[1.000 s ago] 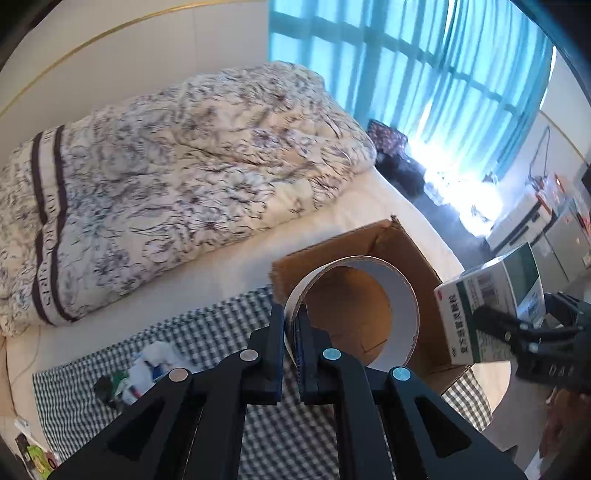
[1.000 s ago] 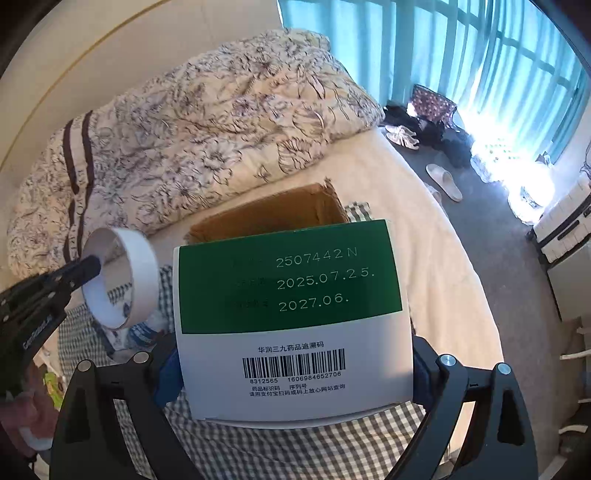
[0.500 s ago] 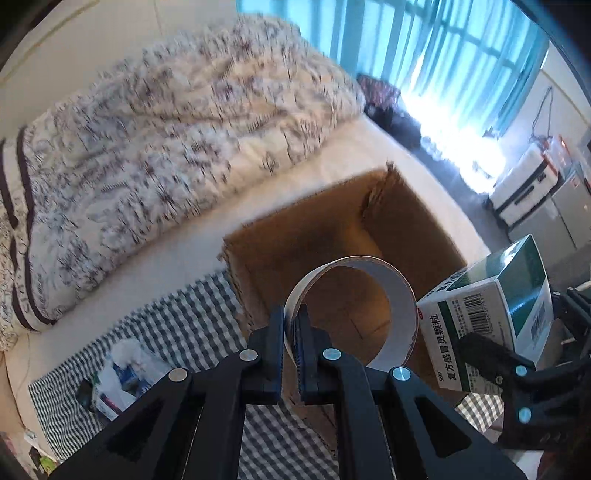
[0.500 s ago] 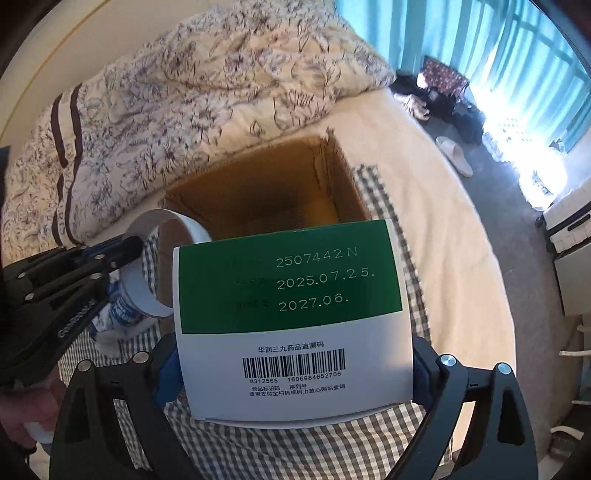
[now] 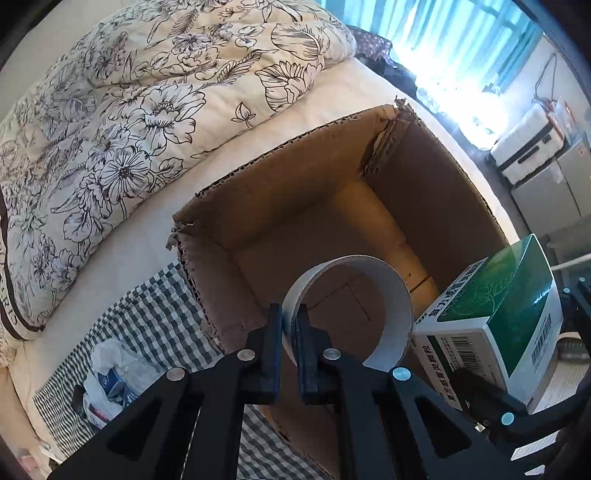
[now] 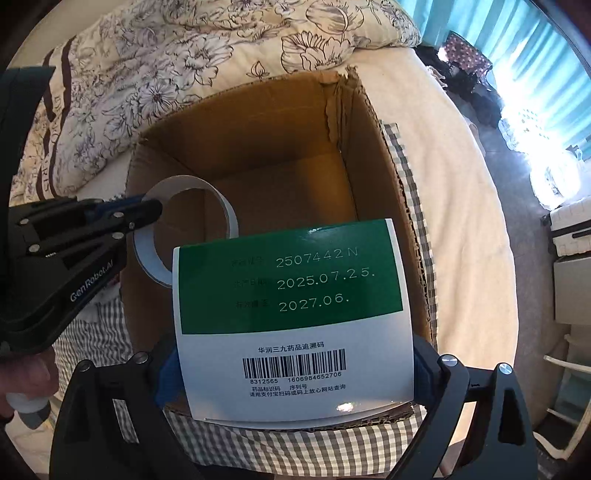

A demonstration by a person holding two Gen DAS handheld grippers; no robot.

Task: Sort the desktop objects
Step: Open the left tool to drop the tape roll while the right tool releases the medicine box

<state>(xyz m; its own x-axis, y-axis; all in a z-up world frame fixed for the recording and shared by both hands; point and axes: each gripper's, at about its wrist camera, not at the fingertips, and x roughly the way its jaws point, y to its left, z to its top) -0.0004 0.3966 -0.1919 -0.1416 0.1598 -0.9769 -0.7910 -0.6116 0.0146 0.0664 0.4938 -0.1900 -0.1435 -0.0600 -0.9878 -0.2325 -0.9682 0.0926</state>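
Observation:
An open cardboard box point(image 5: 280, 173) point(image 6: 258, 103) stands on a checked cloth on the bed, its inside bare. My left gripper point(image 5: 289, 321) point(image 6: 155, 208) is shut on the wall of a white tape roll point(image 5: 391, 295) point(image 6: 229, 210), holding it over the box's near left part. My right gripper point(image 6: 291, 365) is shut on a green and white medicine box point(image 6: 288, 317) point(image 5: 517, 314), which hangs over the box's near right edge, just right of the roll.
A flowered quilt point(image 5: 140, 96) lies behind the box. A crumpled plastic bag with small items point(image 5: 110, 373) rests on the checked cloth point(image 5: 147, 325) at the left. Blue curtains point(image 5: 461, 33) and white appliances point(image 5: 528, 144) stand beyond the bed's right edge.
Both grippers have moved forward and down with their loads; the tape roll and the medicine box now hang over the box's opening, which fills much more of both views.

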